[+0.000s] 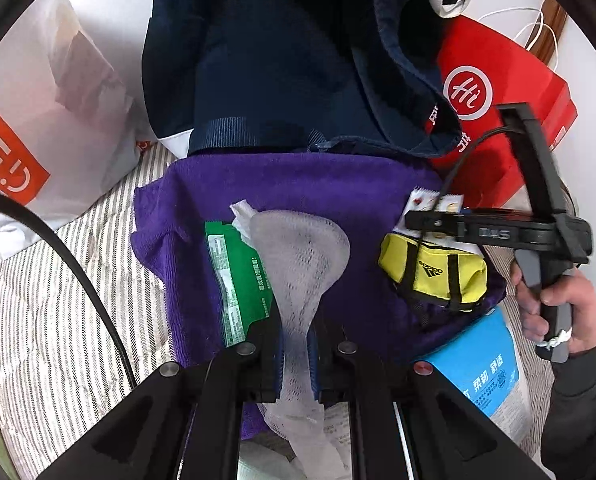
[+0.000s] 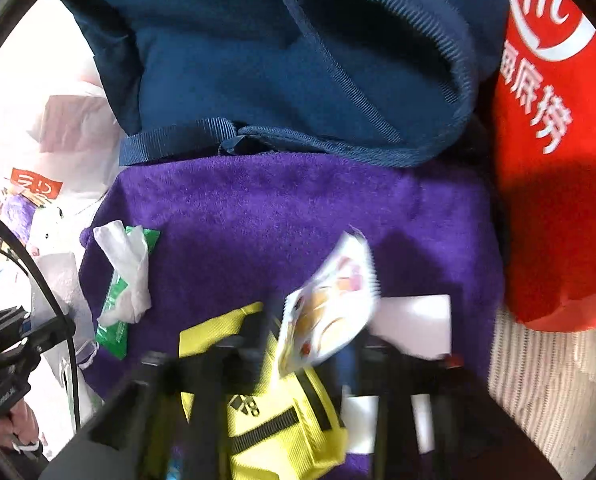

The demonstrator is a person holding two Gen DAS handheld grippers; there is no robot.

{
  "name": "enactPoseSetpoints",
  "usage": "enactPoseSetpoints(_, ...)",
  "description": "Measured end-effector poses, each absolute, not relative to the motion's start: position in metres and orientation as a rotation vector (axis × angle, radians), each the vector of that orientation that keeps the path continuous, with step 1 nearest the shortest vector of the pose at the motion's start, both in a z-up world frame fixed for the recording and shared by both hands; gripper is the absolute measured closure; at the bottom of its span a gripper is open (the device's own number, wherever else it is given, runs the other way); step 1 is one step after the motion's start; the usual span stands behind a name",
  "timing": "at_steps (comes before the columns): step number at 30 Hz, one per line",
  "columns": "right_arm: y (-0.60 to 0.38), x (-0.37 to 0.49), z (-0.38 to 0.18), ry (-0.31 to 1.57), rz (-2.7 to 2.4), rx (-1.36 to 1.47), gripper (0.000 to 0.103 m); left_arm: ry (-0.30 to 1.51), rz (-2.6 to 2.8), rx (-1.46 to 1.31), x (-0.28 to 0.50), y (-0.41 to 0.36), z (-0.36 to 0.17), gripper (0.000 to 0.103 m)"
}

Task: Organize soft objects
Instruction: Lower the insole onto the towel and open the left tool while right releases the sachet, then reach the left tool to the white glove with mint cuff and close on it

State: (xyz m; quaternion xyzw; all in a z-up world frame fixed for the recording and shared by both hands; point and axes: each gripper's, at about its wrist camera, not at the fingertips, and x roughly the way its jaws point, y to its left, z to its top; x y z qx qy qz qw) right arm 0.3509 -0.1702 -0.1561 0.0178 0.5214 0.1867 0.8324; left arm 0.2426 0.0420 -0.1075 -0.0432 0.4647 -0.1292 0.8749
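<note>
A purple towel (image 1: 298, 184) lies on the striped bed below a navy backpack (image 1: 266, 60). My left gripper (image 1: 296, 344) is shut on a white mesh net (image 1: 301, 256) and holds it over the towel, beside a green tissue pack (image 1: 238, 276). My right gripper (image 2: 309, 356) holds a small printed sachet (image 2: 329, 308) above a yellow Adidas pouch (image 2: 282, 420); the view is blurred. In the left wrist view the right gripper (image 1: 421, 222) hovers over the yellow pouch (image 1: 433, 272). The towel (image 2: 298, 216), backpack (image 2: 282, 64) and green pack (image 2: 114, 320) with crumpled tissue also show there.
A red paper bag (image 1: 509, 104) stands at the right, also in the right wrist view (image 2: 557, 184). A white plastic bag (image 1: 50, 120) lies at the left. A blue-labelled pack (image 1: 481, 364) sits at the towel's lower right. White cards (image 2: 413, 324) lie on the towel.
</note>
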Motion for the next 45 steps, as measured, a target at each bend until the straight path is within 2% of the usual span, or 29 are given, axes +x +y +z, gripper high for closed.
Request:
enactPoseSetpoints(2, -0.175, 0.346, -0.149, 1.078, 0.408, 0.04, 0.048, 0.974, -0.27, -0.093, 0.243, 0.042, -0.109, 0.093)
enactPoseSetpoints(8, -0.183, 0.329, -0.132, 1.075, 0.408, 0.027, 0.042, 0.982, -0.284, -0.087, 0.244, 0.035, -0.108, 0.093)
enactPoseSetpoints(19, -0.215, 0.287, -0.101, 1.013, 0.403, 0.036, 0.042, 1.007, -0.332, -0.066, 0.263, 0.004, -0.114, 0.093)
enactPoseSetpoints(35, -0.236, 0.209, -0.099, 0.967, 0.41, 0.067, 0.042, 1.071, -0.299, 0.01, 0.28, -0.028, -0.147, 0.093)
enactPoseSetpoints(37, -0.238, 0.203, -0.098, 0.965, 0.408, 0.075, 0.042, 1.078, -0.297, 0.015, 0.282, -0.028, -0.149, 0.089)
enactPoseSetpoints(39, -0.24, 0.198, -0.1, 0.97, 0.409, 0.081, 0.042, 1.084, -0.284, 0.017, 0.283, -0.027, -0.15, 0.067)
enactPoseSetpoints(41, -0.242, 0.192, -0.1, 0.975, 0.411, 0.096, 0.042, 1.083, -0.274, 0.011, 0.283, -0.027, -0.15, 0.052)
enactPoseSetpoints(42, -0.243, 0.19, -0.101, 0.977, 0.412, 0.102, 0.042, 1.078, -0.276, 0.004, 0.282, -0.027, -0.149, 0.047)
enactPoseSetpoints(45, -0.246, 0.185, -0.105, 0.991, 0.409, 0.11, 0.042, 1.073, -0.278, -0.008, 0.282, -0.03, -0.146, 0.043)
